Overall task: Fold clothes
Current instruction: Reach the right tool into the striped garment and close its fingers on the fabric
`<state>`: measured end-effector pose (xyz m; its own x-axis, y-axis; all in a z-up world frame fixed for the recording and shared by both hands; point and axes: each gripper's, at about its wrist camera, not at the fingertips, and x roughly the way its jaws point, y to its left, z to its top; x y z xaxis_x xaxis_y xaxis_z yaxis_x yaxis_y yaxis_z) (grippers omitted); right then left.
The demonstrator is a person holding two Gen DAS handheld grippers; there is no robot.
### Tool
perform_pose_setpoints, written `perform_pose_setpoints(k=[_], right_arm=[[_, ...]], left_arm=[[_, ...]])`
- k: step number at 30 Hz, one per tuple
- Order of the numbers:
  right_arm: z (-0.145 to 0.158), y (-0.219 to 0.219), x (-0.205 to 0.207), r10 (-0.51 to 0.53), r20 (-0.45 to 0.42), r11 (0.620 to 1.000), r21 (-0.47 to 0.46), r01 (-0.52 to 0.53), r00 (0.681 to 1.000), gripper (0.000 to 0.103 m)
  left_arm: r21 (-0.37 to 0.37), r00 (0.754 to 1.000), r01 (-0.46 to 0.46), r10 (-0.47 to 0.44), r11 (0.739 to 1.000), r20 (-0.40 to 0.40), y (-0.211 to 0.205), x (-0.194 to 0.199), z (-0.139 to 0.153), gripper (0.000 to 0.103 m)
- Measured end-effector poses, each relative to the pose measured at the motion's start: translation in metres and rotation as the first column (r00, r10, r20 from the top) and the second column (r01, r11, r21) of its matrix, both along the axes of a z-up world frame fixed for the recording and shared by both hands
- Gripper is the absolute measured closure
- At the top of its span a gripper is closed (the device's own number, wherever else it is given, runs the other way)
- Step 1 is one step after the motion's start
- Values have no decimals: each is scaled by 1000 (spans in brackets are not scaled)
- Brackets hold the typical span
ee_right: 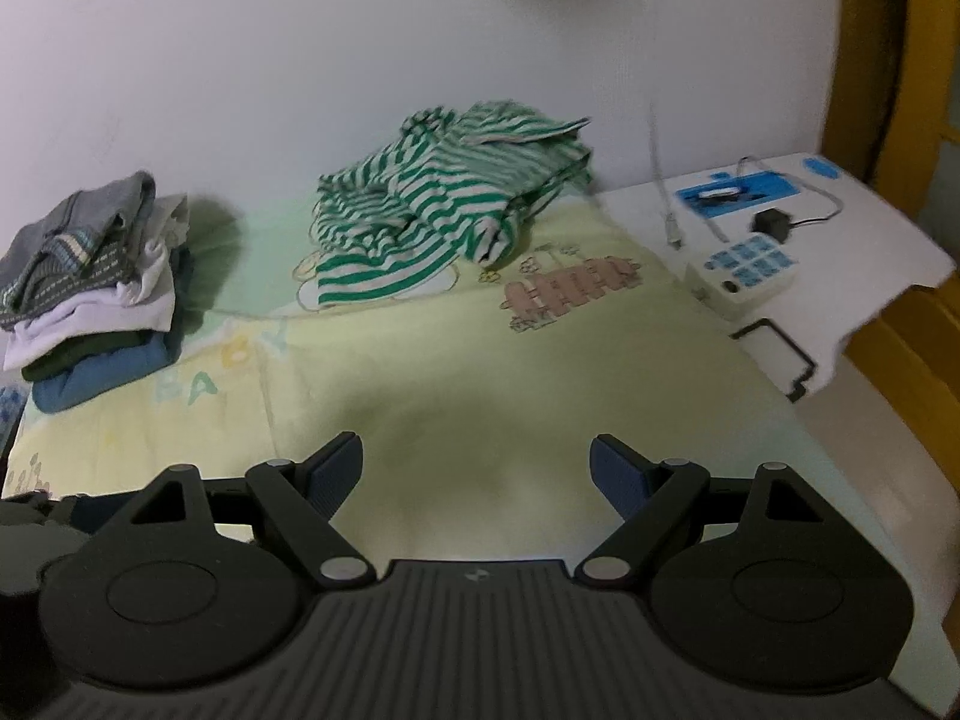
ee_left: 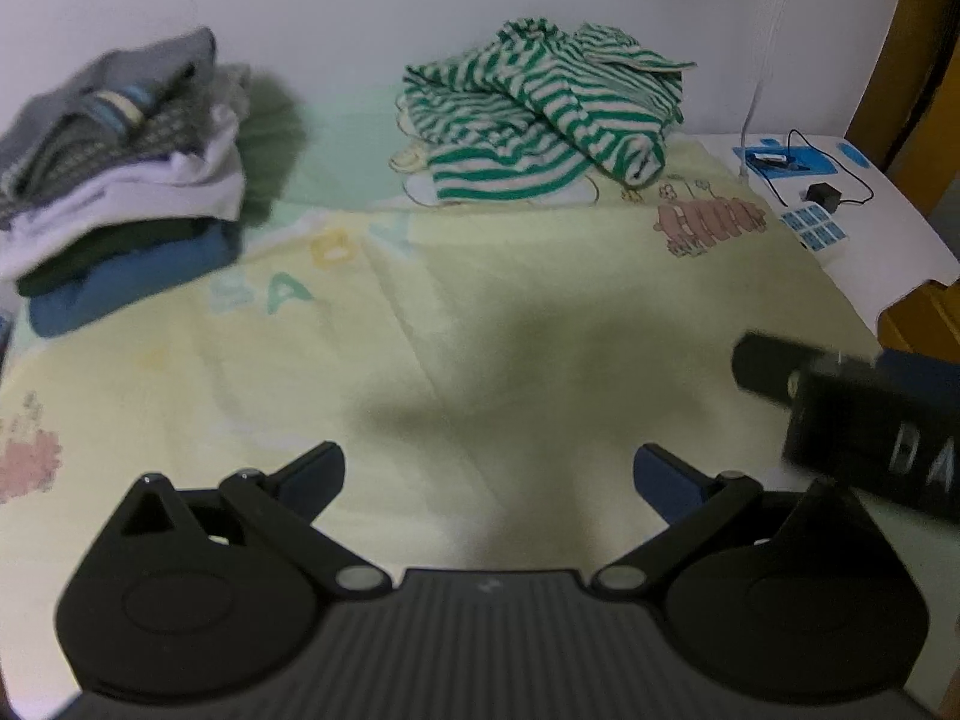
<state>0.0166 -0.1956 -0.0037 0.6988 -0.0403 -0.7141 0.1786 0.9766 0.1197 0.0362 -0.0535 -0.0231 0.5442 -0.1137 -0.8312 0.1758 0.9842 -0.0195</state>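
A green-and-white striped garment (ee_left: 540, 114) lies crumpled in a loose heap at the far side of the yellow baby blanket (ee_left: 480, 312), up against the white wall (ee_left: 336, 6) — unfolded, with one sleeve or leg trailing toward the front. To its left, well apart, sits a stack of folded clothes (ee_left: 114, 180): grey knit on top, white below, dark green and blue at the bottom.

The left gripper (ee_left: 489, 480) hovers over the bare near part of the blanket with its jaws spread wide and nothing between them. The right gripper (ee_right: 477, 471) is likewise wide open and empty, above the same stretch of cloth; its dark body (ee_left: 864, 414) shows blurred at the right edge of the left wrist view.

Right of the blanket, on a white surface (ee_right: 882, 246), lie a black adapter (ee_right: 774, 223) with its cord and what looks like a white box with blue squares (ee_right: 747, 267) — too blurred to be sure.
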Motion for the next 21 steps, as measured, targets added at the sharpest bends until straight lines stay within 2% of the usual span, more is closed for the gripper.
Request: perform_pose_setpoints(k=[4, 11, 14, 16, 19, 21], right_arm=[[-3, -14, 28, 42, 0, 999, -11, -42, 999, 17], [-13, -61, 136, 115, -3, 991, -71, -115, 993, 17], [-27, -72, 175, 134, -32, 990, -42, -135, 990, 17], [-37, -70, 197, 143, -44, 989, -22, -144, 989, 17], [-52, -65, 228, 156, -61, 988, -14, -157, 986, 18], [-63, -60, 243, 179, -68, 983, -35, -182, 981, 24]], left_arm=[[-7, 1000, 24, -24, 1000, 3, -11, 18, -8, 1], [-95, 999, 2, 2, 995, 39, -31, 68, -16, 1], [-142, 999, -35, 40, 989, 28, -39, 85, -17, 1], [-113, 997, -76, 78, 991, 13, -45, 90, -19, 1], [-6, 994, -100, 100, 995, 50, -54, 89, -19, 1], [35, 992, -110, 108, 993, 59, -54, 87, -19, 1]])
